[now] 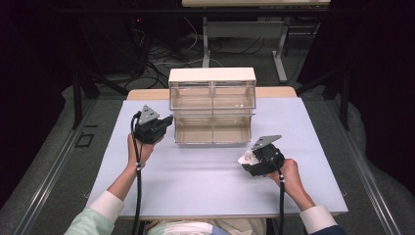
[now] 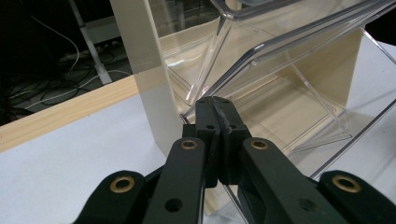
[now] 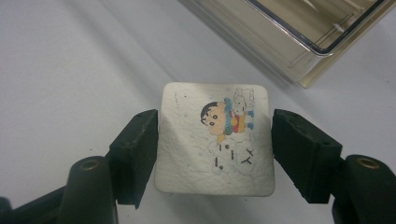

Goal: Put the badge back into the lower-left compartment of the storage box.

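The right gripper [image 3: 215, 154] pinches a card [image 3: 215, 137] by its edges; it could bow and slip out. The left gripper [image 2: 215, 109], pressed together on the bin's [image 1: 213, 128] clear lip, could slip off.

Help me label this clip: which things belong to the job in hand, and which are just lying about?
In use:
- square cartoon-print card, clamped in the right hand-held gripper
- clear tilt-out drawer, open, its edge pinched by the left hand-held gripper
- cream drawer cabinet

Just about:
- white tabletop
- cables on the floor
- grey table legs
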Tool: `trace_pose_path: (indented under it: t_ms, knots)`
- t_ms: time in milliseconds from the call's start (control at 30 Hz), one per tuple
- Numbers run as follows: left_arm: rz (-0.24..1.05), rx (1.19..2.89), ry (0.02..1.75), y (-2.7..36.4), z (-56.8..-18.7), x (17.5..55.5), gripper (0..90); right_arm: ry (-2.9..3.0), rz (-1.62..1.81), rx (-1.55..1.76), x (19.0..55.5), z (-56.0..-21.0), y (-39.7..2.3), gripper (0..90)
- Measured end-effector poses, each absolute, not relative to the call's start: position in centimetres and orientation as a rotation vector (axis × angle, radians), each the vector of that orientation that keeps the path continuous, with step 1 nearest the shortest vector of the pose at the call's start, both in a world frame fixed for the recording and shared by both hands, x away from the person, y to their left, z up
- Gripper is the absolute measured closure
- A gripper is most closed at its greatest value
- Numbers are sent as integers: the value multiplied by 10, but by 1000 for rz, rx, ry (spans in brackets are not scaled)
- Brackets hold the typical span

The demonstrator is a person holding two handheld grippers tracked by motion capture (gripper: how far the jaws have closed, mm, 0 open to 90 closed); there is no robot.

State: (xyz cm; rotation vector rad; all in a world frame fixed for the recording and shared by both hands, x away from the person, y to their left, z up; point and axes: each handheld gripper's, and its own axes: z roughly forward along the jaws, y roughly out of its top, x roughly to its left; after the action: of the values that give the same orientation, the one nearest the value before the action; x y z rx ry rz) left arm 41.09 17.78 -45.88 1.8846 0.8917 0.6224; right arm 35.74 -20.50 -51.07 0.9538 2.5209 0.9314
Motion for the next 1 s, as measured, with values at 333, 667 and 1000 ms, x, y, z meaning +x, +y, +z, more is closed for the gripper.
trace_pose_path:
  t_ms: [333,667,1000]
  knots:
    - [624,1885,891,178,-459,411,900,2491,959,943,353,-501,-205,332]
    - [626,1886,890,178,-458,411,900,2458,991,919,350,-491,-204,332]
    - [625,1887,889,178,-458,410,900,2446,1007,904,350,-486,-202,332]
